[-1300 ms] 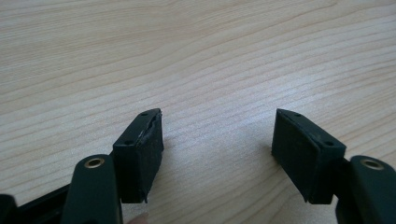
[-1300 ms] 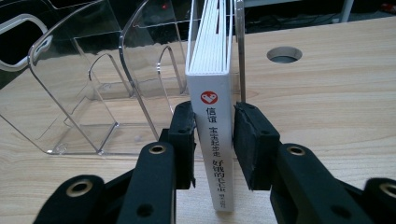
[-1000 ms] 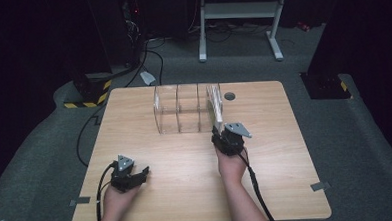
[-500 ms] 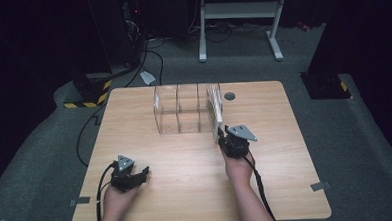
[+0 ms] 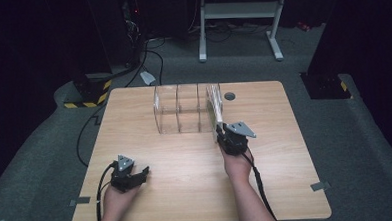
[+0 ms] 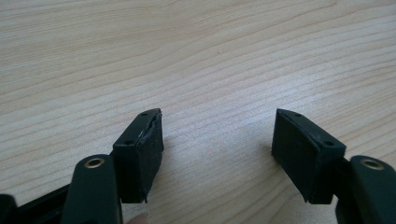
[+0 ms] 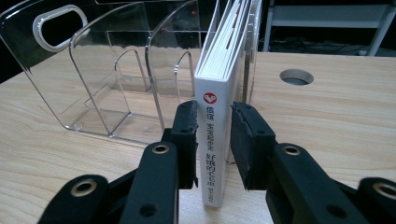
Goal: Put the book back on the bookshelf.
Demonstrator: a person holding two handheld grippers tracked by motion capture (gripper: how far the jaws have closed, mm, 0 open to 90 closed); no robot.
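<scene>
A clear acrylic file rack (image 5: 179,111) (image 7: 93,70) with several slots stands at the table's far middle. A white book (image 5: 216,108) (image 7: 219,70) stands upright in the rack's rightmost slot, its spine with a red logo and dark printed characters facing me. My right gripper (image 5: 219,132) (image 7: 212,135) is shut on the book, one pad on each side of the spine's lower part. My left gripper (image 5: 144,171) (image 6: 217,140) rests open on the wooden table (image 5: 296,151) at the front left, with bare wood between its pads.
A round cable hole (image 5: 229,96) (image 7: 296,76) sits in the table just right of the rack. The rack's other slots hold nothing. Cables trail from both grippers toward the near edge. A white stand (image 5: 239,11) is on the floor beyond the table.
My right gripper has shifted slightly toward the near right while staying at the book's spine. The left gripper has not moved.
</scene>
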